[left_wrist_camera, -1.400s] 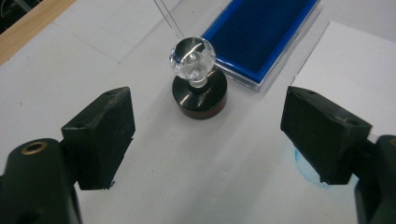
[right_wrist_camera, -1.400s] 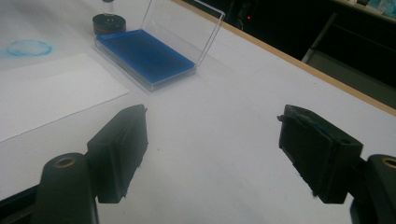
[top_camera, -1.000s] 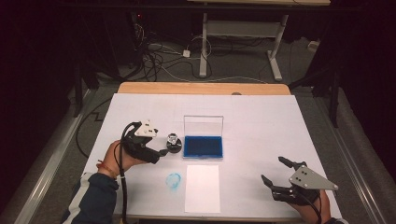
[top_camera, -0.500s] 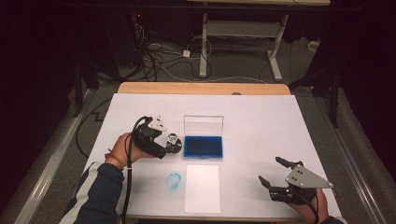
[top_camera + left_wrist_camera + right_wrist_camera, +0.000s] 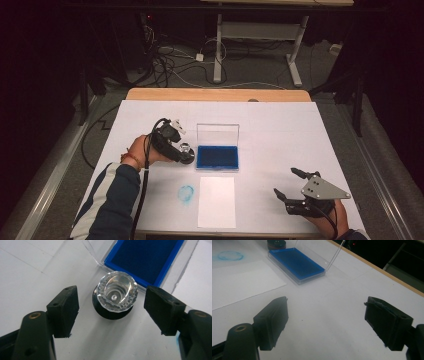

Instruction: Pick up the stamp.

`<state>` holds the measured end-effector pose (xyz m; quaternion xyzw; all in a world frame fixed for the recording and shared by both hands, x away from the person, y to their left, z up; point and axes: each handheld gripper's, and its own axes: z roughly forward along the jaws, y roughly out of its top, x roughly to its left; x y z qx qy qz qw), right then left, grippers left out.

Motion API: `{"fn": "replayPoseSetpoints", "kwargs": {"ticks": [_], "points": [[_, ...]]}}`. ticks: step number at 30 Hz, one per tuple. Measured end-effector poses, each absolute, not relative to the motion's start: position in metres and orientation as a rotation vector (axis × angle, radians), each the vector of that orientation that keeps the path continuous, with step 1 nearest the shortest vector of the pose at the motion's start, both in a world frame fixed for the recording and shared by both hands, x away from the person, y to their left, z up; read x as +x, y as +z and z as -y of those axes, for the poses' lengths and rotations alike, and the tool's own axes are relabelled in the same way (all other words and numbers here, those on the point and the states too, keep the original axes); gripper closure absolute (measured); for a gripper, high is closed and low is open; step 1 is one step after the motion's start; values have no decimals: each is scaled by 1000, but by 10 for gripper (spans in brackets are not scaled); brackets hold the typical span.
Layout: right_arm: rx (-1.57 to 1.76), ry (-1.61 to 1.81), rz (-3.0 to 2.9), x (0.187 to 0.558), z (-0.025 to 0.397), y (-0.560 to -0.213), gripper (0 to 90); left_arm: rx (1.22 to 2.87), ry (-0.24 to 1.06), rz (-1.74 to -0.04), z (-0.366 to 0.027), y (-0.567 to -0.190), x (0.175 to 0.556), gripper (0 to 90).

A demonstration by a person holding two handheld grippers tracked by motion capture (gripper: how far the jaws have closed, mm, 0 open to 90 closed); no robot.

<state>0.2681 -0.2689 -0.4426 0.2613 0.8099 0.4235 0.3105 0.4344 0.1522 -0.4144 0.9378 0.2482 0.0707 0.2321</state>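
The stamp (image 5: 115,298), a black base with a faceted clear knob on top, stands upright on the bench (image 5: 280,120) toward its left side, just beside the near left corner of the open blue ink pad (image 5: 217,156). The left hand-held gripper (image 5: 111,312) brackets it from above, jaws spread wide, neither pad touching the knob. Nearer the front edge lie a faint blue ring print (image 5: 186,193) and a white paper sheet (image 5: 216,201). The right hand-held gripper (image 5: 287,184) hovers near the front right corner, jaws apart, holding nothing. The likely trouble is the knob: smooth and rounded, it could slip from a high or uneven pinch, tipping the stamp against the ink pad's rim.
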Motion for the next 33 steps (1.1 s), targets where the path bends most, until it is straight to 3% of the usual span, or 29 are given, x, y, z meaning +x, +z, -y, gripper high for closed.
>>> {"fn": "replayPoseSetpoints", "kwargs": {"ticks": [6, 33], "points": [[687, 1116, -2147, 268, 269, -443, 187, 2580, 149, -688, -149, -419, 442, 391], [685, 1130, -2157, 263, 271, -443, 195, 2641, 169, -680, -139, -418, 444, 450]]}}
